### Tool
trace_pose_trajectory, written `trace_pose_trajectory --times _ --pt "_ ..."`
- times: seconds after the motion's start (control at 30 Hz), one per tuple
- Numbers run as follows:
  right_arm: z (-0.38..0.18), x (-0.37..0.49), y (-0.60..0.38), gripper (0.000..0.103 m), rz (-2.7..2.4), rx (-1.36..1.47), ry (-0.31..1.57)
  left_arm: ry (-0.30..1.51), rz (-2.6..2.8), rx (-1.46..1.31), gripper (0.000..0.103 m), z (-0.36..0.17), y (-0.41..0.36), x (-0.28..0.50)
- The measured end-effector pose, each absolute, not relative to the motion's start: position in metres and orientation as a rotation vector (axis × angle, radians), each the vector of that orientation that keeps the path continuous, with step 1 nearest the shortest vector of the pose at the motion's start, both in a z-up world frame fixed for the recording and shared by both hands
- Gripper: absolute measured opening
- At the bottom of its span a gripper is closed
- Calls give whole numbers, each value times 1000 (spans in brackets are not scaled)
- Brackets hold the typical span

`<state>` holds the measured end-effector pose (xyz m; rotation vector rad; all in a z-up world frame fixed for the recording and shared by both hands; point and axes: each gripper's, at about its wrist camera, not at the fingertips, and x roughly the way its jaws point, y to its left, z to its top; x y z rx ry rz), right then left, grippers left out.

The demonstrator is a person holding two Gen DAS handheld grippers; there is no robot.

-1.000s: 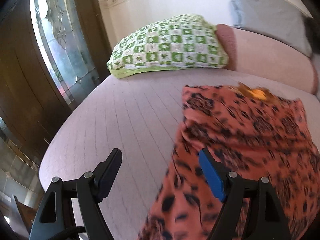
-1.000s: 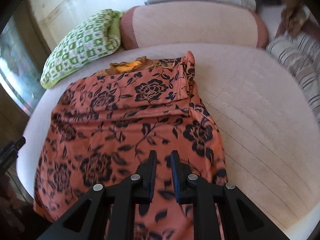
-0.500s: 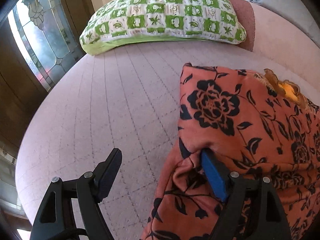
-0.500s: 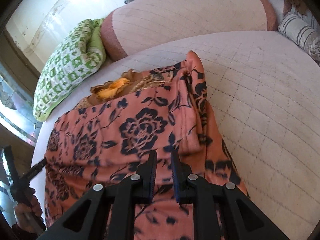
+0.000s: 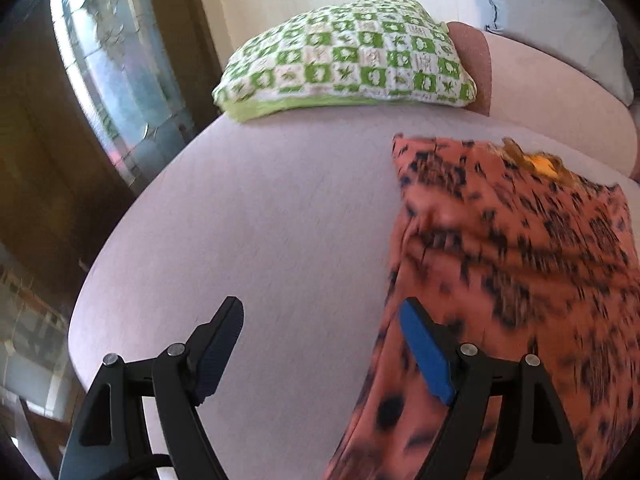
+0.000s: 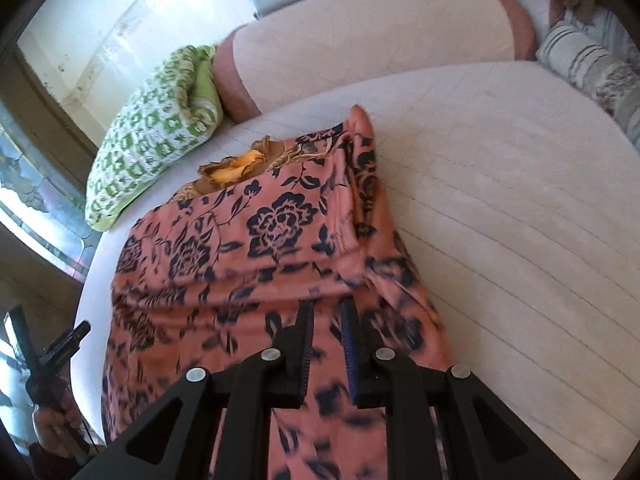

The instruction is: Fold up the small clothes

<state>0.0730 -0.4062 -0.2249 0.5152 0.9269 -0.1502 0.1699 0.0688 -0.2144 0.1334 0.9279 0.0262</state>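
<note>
Left wrist view
Left gripper: jaws spread wide and holding nothing, hanging over the bare mattress with the cloth's edge just beside its blue-padded finger.
Garment: an orange cloth with a dark flower print, lying on the right part of the bed; its left edge runs down past the blue pad and its near end spills toward the bed's edge. The print is smeared by blur here.
Yellow scrap: a bit of yellow-brown fabric peeking out at the garment's far end.
Mattress: pale pink and quilted.
Green checked pillow: at the head of the bed, well apart from the cloth.
Pink bolster: behind the cloth, touching the pillow's right end.
Window: patterned glass in a dark wooden frame, off to the left.

Right wrist view
Right gripper: fingers drawn close with a narrow gap between the pads, low over the orange cloth; I cannot tell whether any fabric is pinched between them.
Garment: spread lengthwise over the left half of the mattress, its right side folded over into a raised ridge.
Left gripper: seen small at the lower left, beside the bed's edge, gripped by a hand.
Striped cushion: at the far right corner.
</note>
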Motion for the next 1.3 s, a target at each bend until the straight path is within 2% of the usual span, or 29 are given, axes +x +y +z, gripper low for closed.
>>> trace_pose_trajectory --times 0.17,0.43,0.47,0.5,0.57,0.6,0.73,0.8,0.97,1.03,1.1,1.17,1.3 --pt "-229 7 -408 17 -169 565 960 1043 -27 85 82 -226 107 112" --pt "-244 -56 -400 17 -158 605 1020 1184 -117 -46 80 -251 133 66" --pt "-247 -61 -398 17 -151 605 1036 1196 -133 -57 73 -254 133 62" --pt "-249 -65 -396 17 -143 608 1045 1211 -162 -73 54 -257 132 57" --pt "-254 -75 -392 17 -130 610 1063 1253 -203 -86 35 -266 130 51" --pt "-255 -78 -391 17 -129 607 1067 1261 -214 -95 34 -269 130 49" --pt "-265 -93 -395 17 -144 627 1108 1248 -270 -116 37 -266 129 44" --pt "-269 -100 -398 17 -164 613 1125 1263 -272 -122 74 -265 129 45" --pt "-268 -114 -405 17 -211 586 1102 1247 -270 -138 75 -263 125 51" --pt "-266 -113 -409 17 -229 578 1089 1245 -290 -129 71 -262 122 49" --pt "-267 -112 -413 17 -213 601 1085 1257 -310 -110 45 -264 113 52" --pt "-269 -108 -414 17 -201 613 1088 1259 -323 -90 35 -267 110 50" --pt "-275 -98 -410 17 -163 623 1111 1255 -315 -86 32 -268 109 51"
